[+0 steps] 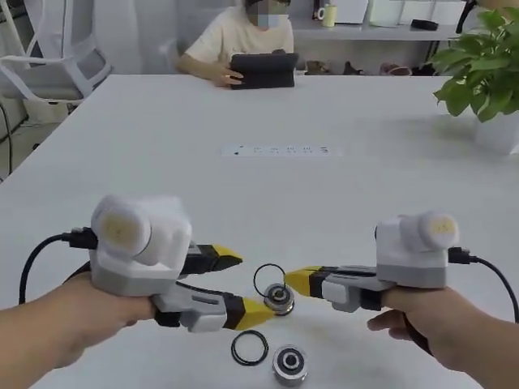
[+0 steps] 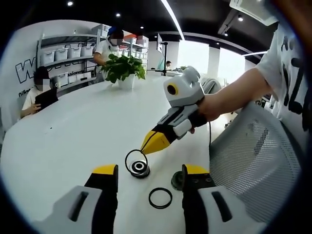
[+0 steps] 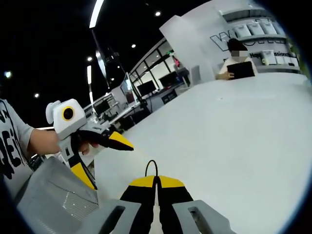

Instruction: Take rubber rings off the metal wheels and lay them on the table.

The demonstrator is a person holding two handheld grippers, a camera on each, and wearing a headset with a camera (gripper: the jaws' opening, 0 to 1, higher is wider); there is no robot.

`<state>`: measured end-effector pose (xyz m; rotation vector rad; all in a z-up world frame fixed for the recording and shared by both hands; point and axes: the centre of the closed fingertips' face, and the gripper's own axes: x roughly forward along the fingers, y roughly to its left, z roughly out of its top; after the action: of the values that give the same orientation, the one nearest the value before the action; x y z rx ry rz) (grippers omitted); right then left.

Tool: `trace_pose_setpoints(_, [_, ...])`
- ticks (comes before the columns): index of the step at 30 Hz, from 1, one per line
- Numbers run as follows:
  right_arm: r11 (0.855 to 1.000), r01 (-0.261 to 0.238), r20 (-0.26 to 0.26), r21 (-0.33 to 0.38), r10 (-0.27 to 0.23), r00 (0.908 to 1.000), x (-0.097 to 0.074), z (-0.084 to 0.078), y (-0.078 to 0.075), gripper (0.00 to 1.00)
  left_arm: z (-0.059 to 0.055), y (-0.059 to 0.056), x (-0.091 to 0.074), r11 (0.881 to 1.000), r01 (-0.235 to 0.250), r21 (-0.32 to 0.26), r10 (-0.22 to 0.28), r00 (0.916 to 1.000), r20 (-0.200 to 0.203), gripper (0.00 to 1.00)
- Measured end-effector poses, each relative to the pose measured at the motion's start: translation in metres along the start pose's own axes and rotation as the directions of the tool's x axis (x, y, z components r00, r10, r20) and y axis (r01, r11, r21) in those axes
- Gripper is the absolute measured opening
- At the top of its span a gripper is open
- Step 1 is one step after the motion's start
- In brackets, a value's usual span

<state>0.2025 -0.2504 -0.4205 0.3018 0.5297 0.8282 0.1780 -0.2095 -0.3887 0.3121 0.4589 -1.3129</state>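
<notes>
A small metal wheel [image 1: 279,298] [image 2: 140,168] stands on the white table [image 1: 268,194]. A thin black rubber ring [image 1: 268,279] [image 2: 136,159] [image 3: 151,167] rises tilted from its top, lower edge touching the wheel. My right gripper [image 1: 293,280] [image 2: 148,146] [image 3: 156,179] is shut on that ring's edge. My left gripper [image 1: 250,285] [image 2: 150,171] is open, its yellow-tipped jaws on either side of the wheel without touching it. A loose ring [image 1: 249,348] [image 2: 160,198] lies flat nearer me, beside a second wheel [image 1: 289,364] [image 2: 176,181].
A person with a dark tablet [image 1: 262,70] sits at the table's far side. A potted plant [image 1: 484,74] stands at the far right. A flush socket strip [image 1: 284,150] is in the table's middle. A mesh chair [image 2: 253,161] sits behind me.
</notes>
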Motion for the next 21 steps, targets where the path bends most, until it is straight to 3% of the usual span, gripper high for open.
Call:
trace_pose_setpoints(10, [0.999, -0.05, -0.023, 0.01, 0.05, 0.9985, 0.003, -0.003, 0.016, 0.0, -0.004, -0.001, -0.024, 1.0, -0.022, -0.008, 0.023, 0.9997, 0.013, 0.59])
trace_pose_setpoints(21, [0.995, -0.099, -0.085, 0.012, 0.1, 0.9914, 0.009, -0.018, 0.028, 0.0, -0.004, -0.001, -0.036, 0.999, -0.039, -0.009, 0.039, 0.9989, 0.027, 0.64])
